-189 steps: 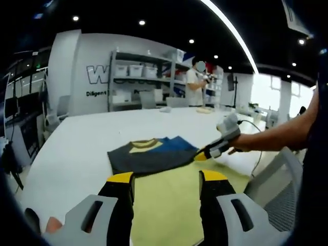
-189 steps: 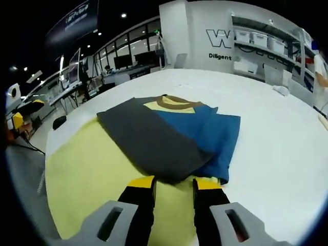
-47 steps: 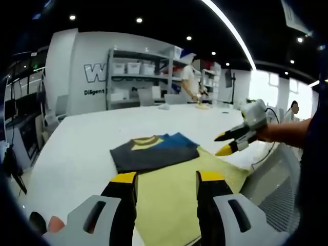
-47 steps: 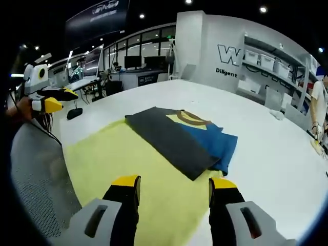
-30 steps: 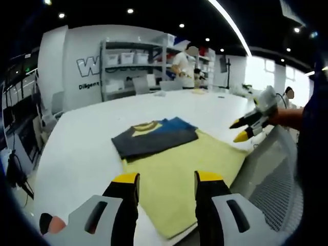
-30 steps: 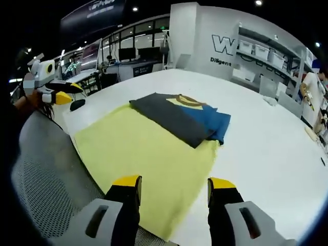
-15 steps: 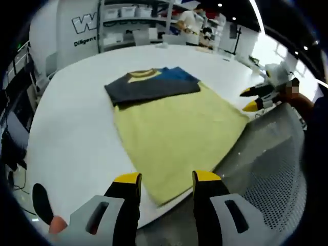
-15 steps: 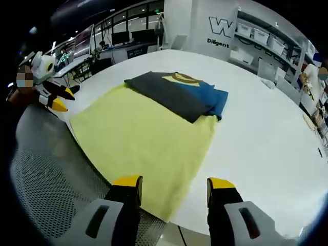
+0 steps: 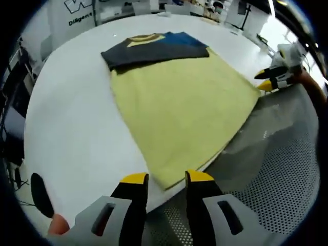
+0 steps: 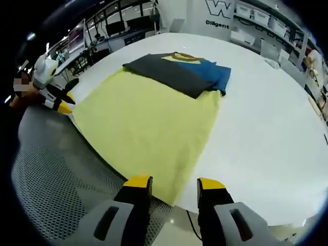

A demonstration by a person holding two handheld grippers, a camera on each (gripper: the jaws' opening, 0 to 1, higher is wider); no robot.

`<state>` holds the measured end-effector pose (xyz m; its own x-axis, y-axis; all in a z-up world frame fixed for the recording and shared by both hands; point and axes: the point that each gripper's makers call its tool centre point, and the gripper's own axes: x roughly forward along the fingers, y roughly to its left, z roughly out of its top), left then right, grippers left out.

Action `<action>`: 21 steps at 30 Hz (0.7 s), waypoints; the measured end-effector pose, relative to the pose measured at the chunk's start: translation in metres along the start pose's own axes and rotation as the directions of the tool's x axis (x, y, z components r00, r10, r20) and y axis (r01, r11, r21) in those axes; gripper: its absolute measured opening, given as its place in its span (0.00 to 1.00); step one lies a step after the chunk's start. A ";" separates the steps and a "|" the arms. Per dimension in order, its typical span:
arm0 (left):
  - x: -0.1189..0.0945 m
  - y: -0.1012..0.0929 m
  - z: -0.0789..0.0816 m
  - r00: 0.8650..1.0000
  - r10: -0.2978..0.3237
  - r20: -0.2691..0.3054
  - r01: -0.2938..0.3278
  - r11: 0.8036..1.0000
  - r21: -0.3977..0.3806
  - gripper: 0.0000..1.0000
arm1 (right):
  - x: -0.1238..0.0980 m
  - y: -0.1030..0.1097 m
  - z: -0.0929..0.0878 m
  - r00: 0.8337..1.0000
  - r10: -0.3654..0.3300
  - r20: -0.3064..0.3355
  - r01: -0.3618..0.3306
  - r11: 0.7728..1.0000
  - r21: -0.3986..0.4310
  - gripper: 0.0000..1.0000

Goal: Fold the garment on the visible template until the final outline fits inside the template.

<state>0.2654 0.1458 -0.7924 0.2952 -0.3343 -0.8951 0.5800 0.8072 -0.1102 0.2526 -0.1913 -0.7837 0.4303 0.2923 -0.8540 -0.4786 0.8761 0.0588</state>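
The folded garment (image 9: 154, 46), dark grey over blue with a yellow collar, lies at the far end of the yellow template cloth (image 9: 179, 107) on the white table (image 9: 72, 128). My left gripper (image 9: 166, 179) hovers open over the template's near corner at the table edge, nothing between its jaws. My right gripper (image 9: 271, 81) sits in a hand at the template's right corner. In the right gripper view the garment (image 10: 174, 69) rests at the template's (image 10: 148, 123) far end. There my right gripper (image 10: 174, 183) is open above the template's near edge, and the left gripper (image 10: 54, 100) is at the left.
A grey mesh chair seat (image 9: 266, 169) lies below the table edge, seen too as the mesh seat (image 10: 46, 179). A small dark object (image 9: 38, 187) sits near the table's left edge. Shelves with bins (image 10: 256, 13) stand far behind. The white table (image 10: 266, 118) stretches wide to the right.
Both views have risen and tilted down, now looking over the table edge and the chair. The jaws of both grippers stand slightly closer together. The garment and template lie as before.
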 end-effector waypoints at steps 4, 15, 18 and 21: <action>0.004 -0.001 -0.004 1.000 -0.014 -0.024 0.013 1.000 -0.016 0.24 | 0.000 0.001 -0.001 1.000 0.013 -0.005 -0.013 1.000 0.027 0.30; 0.008 0.000 -0.006 0.999 -0.014 -0.031 0.013 1.000 -0.023 0.21 | 0.009 0.002 -0.012 0.995 0.040 -0.089 -0.032 0.995 0.097 0.21; 0.008 0.000 -0.006 0.999 -0.012 -0.033 0.012 1.000 -0.019 0.21 | 0.010 0.004 -0.017 0.990 0.039 -0.135 -0.025 0.994 0.104 0.18; 0.008 0.000 -0.006 0.999 -0.009 -0.033 0.008 1.000 -0.019 0.20 | 0.010 0.006 -0.020 0.985 0.057 -0.164 -0.036 0.991 0.128 0.14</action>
<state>0.2634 0.1462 -0.8022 0.2644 -0.3252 -0.9079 0.5676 0.8136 -0.1262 0.2392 -0.1907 -0.8021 0.2713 0.2750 -0.9224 -0.3922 0.9067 0.1550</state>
